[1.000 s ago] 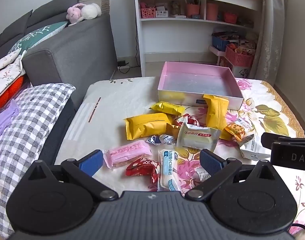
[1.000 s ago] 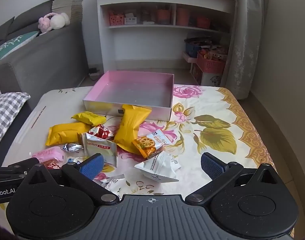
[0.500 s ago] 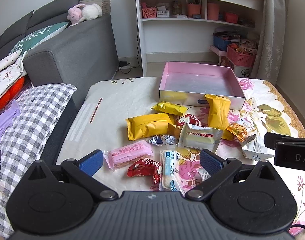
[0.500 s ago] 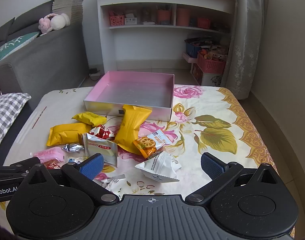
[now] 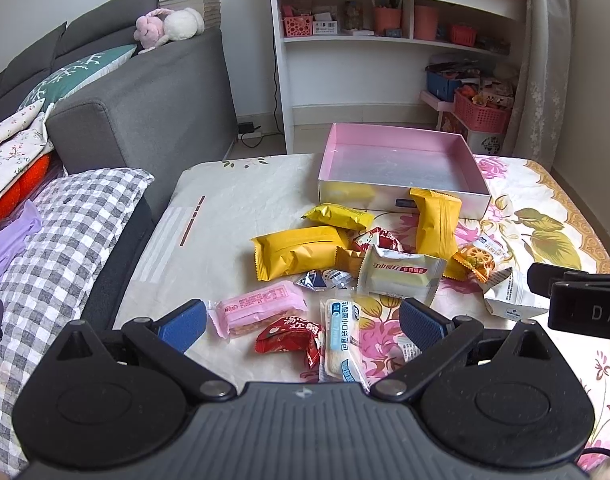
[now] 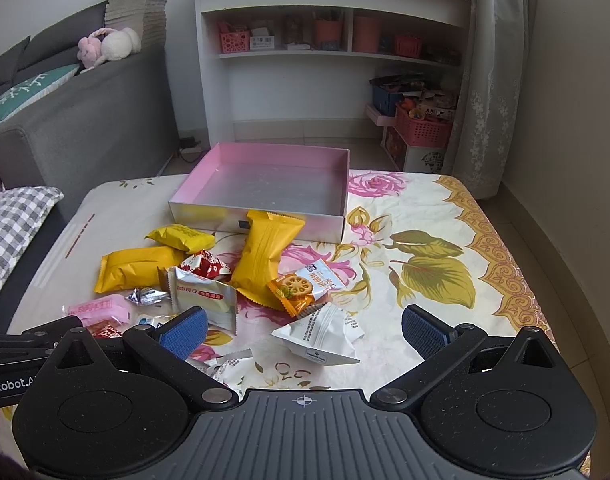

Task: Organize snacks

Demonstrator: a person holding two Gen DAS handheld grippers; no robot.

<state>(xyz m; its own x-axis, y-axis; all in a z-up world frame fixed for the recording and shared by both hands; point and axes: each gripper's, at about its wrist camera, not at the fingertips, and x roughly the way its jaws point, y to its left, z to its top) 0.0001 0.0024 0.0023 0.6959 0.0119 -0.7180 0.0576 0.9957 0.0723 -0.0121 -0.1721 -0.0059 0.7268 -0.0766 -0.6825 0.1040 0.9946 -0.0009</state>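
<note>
A pink box (image 5: 401, 168) (image 6: 265, 188) stands empty at the table's far side. Several snack packets lie in front of it: yellow packs (image 5: 297, 252) (image 6: 265, 252), a cream pack (image 5: 401, 272), a pink wafer pack (image 5: 261, 308), a red packet (image 5: 289, 334), a white-blue bread pack (image 5: 339, 332), a lotus-chip pack (image 6: 301, 286), a white pack (image 6: 321, 338). My left gripper (image 5: 303, 326) is open and empty above the pink, red and white-blue packs. My right gripper (image 6: 305, 330) is open and empty above the white pack.
A floral cloth (image 6: 425, 248) covers the table. A grey sofa (image 5: 145, 100) and a checked cushion (image 5: 65, 232) lie to the left. A white shelf unit (image 6: 325, 60) stands behind, a curtain (image 6: 493, 80) and wall to the right.
Both views have shifted only slightly; the left gripper has drifted a little back and left. Both grippers stay open and no packet has moved.
</note>
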